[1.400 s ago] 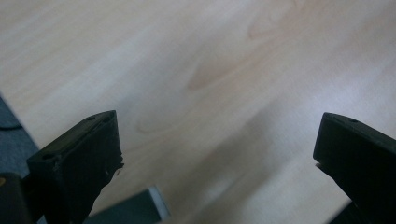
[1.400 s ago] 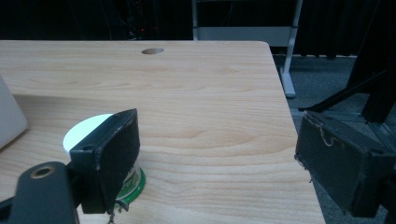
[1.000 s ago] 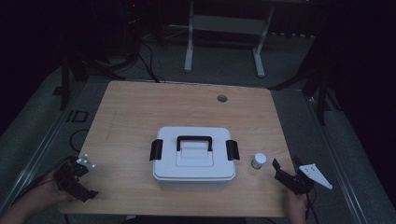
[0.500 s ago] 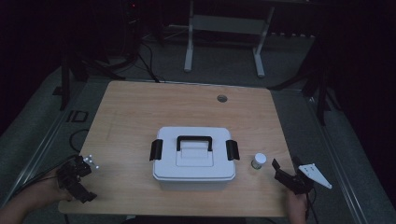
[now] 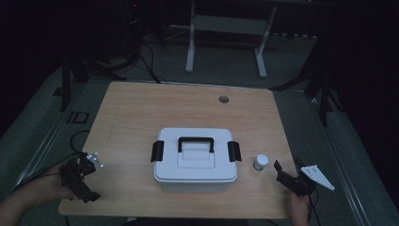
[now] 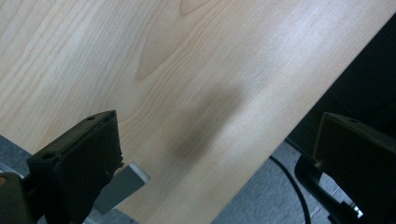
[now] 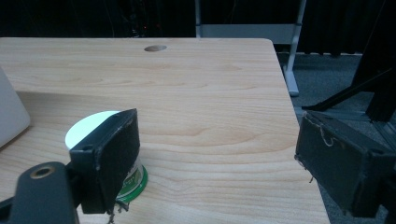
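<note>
At the lower left of the high view the left claw point(image 5: 87, 176) has drifted slightly toward the desk point(image 5: 188, 108) edge, jaws wide and empty. The right claw point(image 5: 287, 176), lower right, stays put, likewise agape and empty, just beside the jar point(image 5: 260, 162). The box point(image 5: 195, 157) sits shut mid-frame, so nothing has really begun.

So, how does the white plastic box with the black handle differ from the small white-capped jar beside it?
The white plastic box with the black handle is wide, flat-topped and rectangular; the small white-capped jar is round and far smaller. The box carries black side latches and a handle, while the jar is plain, with a green band at its base in the right gripper view. The box sits mid-table, the jar nearer the open right gripper. Both stand upright on the wooden table, closed, untouched.
</note>
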